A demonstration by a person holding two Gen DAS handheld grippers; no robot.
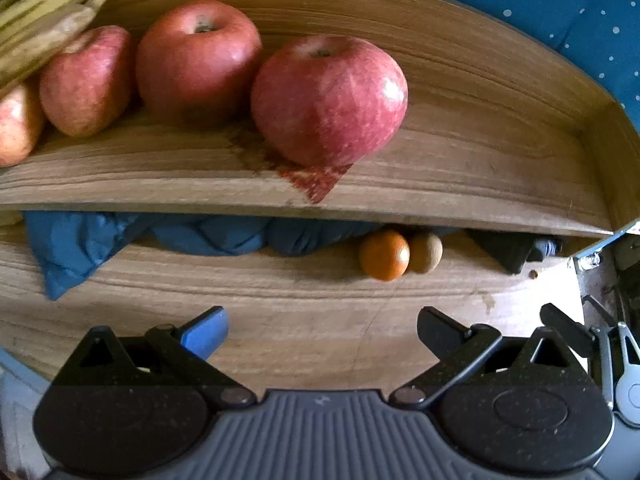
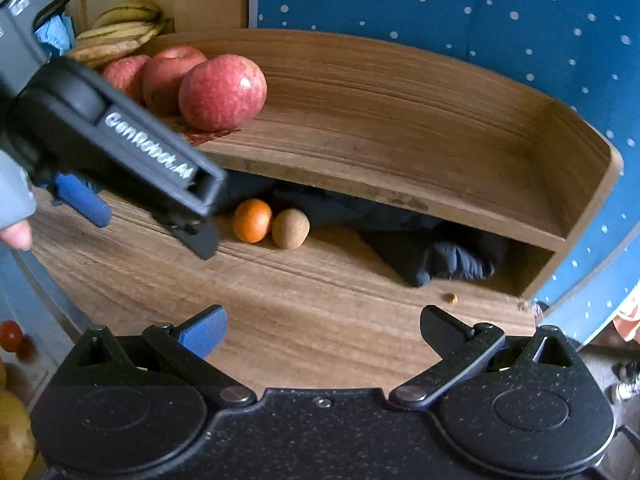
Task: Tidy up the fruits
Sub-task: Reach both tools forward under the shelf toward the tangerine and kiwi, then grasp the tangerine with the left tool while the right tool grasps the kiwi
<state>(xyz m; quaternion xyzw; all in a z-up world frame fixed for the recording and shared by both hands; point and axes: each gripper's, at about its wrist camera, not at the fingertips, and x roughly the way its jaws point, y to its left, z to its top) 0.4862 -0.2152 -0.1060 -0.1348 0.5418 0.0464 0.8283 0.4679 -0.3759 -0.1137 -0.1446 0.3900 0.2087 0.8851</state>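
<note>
Both tongs, left (image 1: 322, 330) and right (image 2: 324, 328), gape wide and empty over the desk (image 2: 320, 320). I've got apples (image 1: 328, 100) lined along the shelf (image 1: 480, 168); the orange (image 1: 384, 255) and kiwi (image 1: 426, 253) sit touching underneath, likely next.

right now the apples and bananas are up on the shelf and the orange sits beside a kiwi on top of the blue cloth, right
Not quite. The orange and kiwi rest on the bare wooden surface, in front of the blue cloth, as the right wrist view shows. The apples and bananas are on the shelf.
</note>
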